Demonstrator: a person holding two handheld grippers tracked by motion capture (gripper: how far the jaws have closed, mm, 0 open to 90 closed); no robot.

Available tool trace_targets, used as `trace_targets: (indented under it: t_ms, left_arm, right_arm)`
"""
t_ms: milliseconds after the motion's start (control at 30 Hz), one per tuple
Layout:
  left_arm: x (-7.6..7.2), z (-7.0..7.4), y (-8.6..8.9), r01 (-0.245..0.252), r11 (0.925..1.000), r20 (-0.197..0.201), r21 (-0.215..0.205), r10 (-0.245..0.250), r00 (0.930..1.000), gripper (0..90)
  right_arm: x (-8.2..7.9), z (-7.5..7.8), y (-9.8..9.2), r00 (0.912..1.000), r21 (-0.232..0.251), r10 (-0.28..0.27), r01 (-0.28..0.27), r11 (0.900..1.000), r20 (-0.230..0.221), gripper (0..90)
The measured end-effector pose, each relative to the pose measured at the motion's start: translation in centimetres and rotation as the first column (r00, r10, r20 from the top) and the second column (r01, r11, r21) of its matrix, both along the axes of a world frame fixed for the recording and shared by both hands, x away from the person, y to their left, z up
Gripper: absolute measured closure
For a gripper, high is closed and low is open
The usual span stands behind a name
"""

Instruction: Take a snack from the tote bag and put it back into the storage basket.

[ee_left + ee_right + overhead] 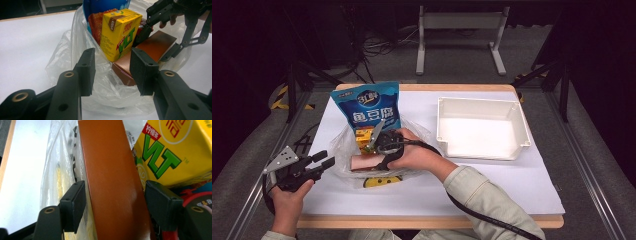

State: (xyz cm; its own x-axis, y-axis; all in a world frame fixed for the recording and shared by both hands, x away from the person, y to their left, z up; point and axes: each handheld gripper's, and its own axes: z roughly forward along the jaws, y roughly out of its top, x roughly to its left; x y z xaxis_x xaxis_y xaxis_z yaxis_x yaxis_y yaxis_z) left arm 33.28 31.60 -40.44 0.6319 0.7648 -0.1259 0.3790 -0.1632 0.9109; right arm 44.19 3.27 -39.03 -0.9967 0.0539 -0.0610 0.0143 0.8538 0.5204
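progress: white bin [518,131] sitting empty, snacks waiting in plastic bag [75,45] | right gripper [115,205] straddling brown box [110,170], not yet pinching | left gripper [112,70] hanging released

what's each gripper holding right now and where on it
The right gripper straddles the brown box across its narrow sides; a firm grip cannot be told. The left gripper is open, holding nothing.

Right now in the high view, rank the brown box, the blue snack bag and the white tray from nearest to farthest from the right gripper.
1. Brown box: in the plastic bag, right under the right gripper.
2. Blue snack bag: standing just behind the gripper.
3. White tray: off to the right side of the table.
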Motion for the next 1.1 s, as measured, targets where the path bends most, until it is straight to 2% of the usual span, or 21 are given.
trace_targets:
  t_ms: [200,333,600,833,1033,1100]
  left_arm:
    - [0.0,0.0,0.0,0.000,1.0000,0.000,-0.001,0.000,1.0000,56.3]
    - [0.0,0.0,0.0,-0.001,1.0000,0.000,-0.001,0.001,1.0000,56.0]
    - [0.0,0.0,0.0,-0.001,1.0000,0.003,-0.006,0.001,1.0000,55.9]
    - [0.1,0.0,0.0,-0.002,1.0000,-0.001,-0.009,0.002,1.0000,55.8]
    - [0.2,0.0,0.0,0.004,1.0000,0.002,-0.007,-0.004,1.0000,55.8]
    - [0.2,0.0,0.0,0.004,1.0000,0.004,-0.006,-0.004,1.0000,55.8]
  right_arm:
    - [-0.2,-0.3,0.6,0.9999,-0.049,-0.002,0.003,0.999,0.010,34.3]
    - [-0.2,-0.4,0.8,0.9999,-0.065,-0.004,0.004,0.998,0.010,33.8]
    - [-0.3,-0.3,1.4,1.0000,-0.123,0.005,-0.004,0.992,0.008,31.7]
    - [-0.4,-0.4,1.7,1.0000,-0.124,0.008,-0.008,0.992,0.001,31.4]
    - [-0.5,-1.1,2.0,1.0000,-0.143,0.008,-0.008,0.990,-0.001,31.1]
    - [-0.5,-1.2,2.1,0.9999,-0.148,0.014,-0.012,0.989,0.008,33.8]
